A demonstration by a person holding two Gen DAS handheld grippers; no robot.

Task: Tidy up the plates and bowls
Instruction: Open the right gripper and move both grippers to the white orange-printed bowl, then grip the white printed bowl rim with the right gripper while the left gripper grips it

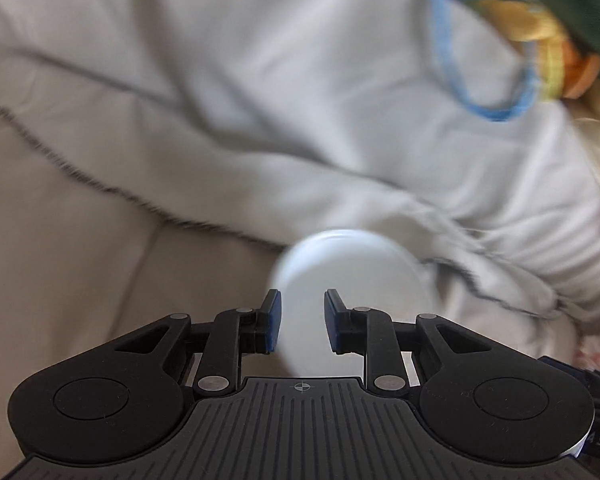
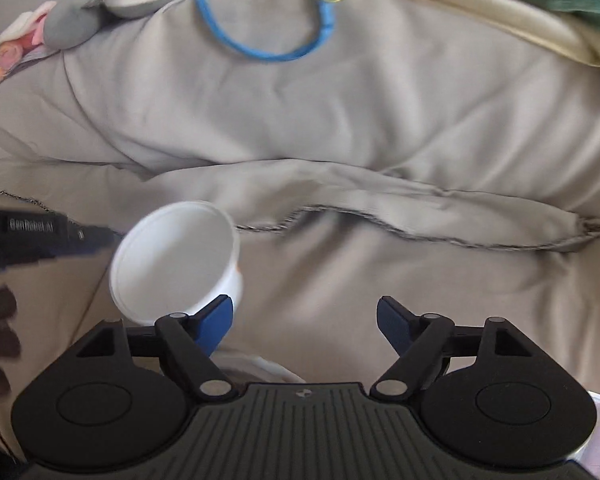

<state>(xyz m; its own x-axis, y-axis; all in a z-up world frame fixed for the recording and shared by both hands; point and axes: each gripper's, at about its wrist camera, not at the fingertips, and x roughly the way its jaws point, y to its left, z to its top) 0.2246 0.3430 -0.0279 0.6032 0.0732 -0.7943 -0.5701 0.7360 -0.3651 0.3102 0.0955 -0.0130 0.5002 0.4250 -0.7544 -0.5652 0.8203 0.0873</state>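
Observation:
A white bowl (image 1: 352,276) is held tilted on its side above a beige bed cover. My left gripper (image 1: 302,322) is shut on the bowl's rim, its blue pads on either side of the wall. In the right wrist view the same bowl (image 2: 176,256) shows its open mouth at the left, with the left gripper's black body (image 2: 24,236) behind it. My right gripper (image 2: 305,326) is open and empty over the cover. A second white rim (image 2: 272,368) shows just under the right gripper, mostly hidden.
Rumpled beige bedding (image 2: 340,120) fills both views. A blue cord loop (image 2: 260,44), soft toys (image 2: 72,20) and green and yellow cloth (image 1: 560,20) lie at the far side.

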